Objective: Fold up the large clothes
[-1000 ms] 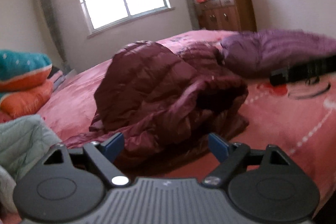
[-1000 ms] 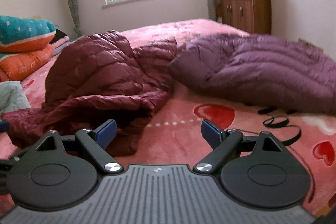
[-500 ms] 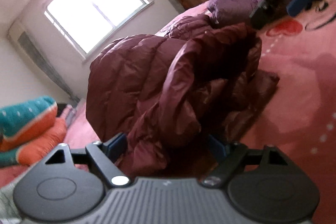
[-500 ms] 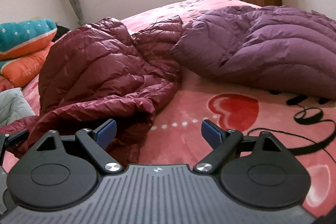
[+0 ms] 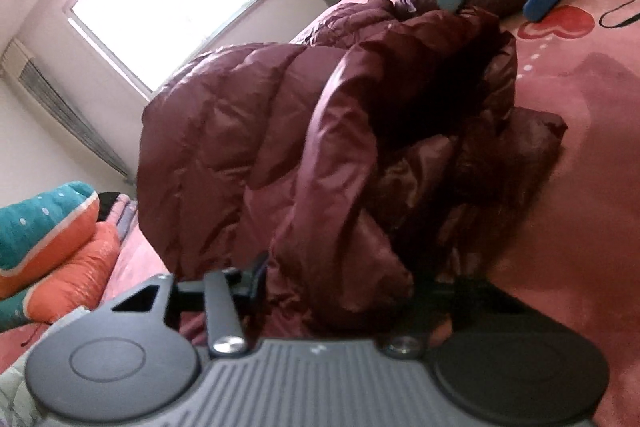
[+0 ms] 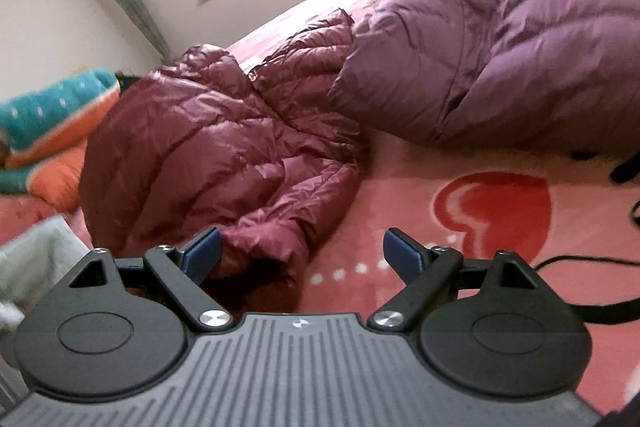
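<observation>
On the pink bed [image 6: 420, 195], beside the purple down coat [image 6: 500, 67], lies the maroon down jacket [image 6: 224, 155] we mean to fold, heaped and rumpled with no clean crease anywhere. Its far side touches the purple down coat's near edge; its near folds spill toward us.

Our left tool [image 5: 340, 291] has just been closing, and a thick bunch of maroon fabric now sits between its jaws, which look clamped on that bunch. The fabric hides the pads themselves, so we judge the grip from how the cloth bulges out of the narrowed gap. Our right tool [image 6: 302, 253] is spread wide and grasps nothing: its left pad hangs just beside the jacket's nearest rolled edge, its right pad over bare bedspread, away from the purple down coat.

By our reading the task is barely begun. 1 tool has a hold; the other has yet to take the jacket. Spreading the garment flat, tucking the sleeves and making the folds all remain. The purple down coat, also lying loose, appears untouched, and so does a pale garment [image 6: 36, 259] at the bed's near-left edge.
</observation>
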A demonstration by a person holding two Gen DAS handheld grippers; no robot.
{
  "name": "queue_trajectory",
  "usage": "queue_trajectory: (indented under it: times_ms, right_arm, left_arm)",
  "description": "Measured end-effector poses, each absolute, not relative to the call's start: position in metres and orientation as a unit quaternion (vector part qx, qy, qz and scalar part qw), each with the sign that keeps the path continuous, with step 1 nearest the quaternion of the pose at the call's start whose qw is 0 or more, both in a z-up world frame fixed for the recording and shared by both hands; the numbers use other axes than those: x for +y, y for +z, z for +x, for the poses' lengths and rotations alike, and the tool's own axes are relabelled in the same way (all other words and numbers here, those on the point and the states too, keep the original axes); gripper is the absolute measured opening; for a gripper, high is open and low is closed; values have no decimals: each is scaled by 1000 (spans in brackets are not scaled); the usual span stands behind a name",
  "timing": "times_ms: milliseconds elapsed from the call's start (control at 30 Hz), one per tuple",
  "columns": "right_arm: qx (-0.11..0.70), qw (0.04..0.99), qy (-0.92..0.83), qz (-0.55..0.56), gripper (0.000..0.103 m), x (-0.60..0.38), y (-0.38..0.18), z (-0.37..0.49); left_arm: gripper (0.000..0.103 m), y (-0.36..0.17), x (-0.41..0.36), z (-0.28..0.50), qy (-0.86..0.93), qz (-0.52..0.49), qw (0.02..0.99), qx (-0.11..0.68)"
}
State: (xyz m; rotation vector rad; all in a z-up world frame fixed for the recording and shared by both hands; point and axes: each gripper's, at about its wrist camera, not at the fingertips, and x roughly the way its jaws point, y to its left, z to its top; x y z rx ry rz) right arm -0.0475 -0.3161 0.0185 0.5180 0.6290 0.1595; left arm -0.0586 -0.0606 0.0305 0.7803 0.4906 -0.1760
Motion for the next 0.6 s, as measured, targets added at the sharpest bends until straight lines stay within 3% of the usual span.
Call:
queue_trajectory:
  times_ms: [267,600]
  right_arm:
    - [334,884,99,311,103,-319,-6,-12]
    - [326,914,77,228,103,-310,-3,4]
  left_arm:
    - [20,41,-49,-53,-77,293,920,248]
    - [16,81,20,-35,-19,83,965,249]
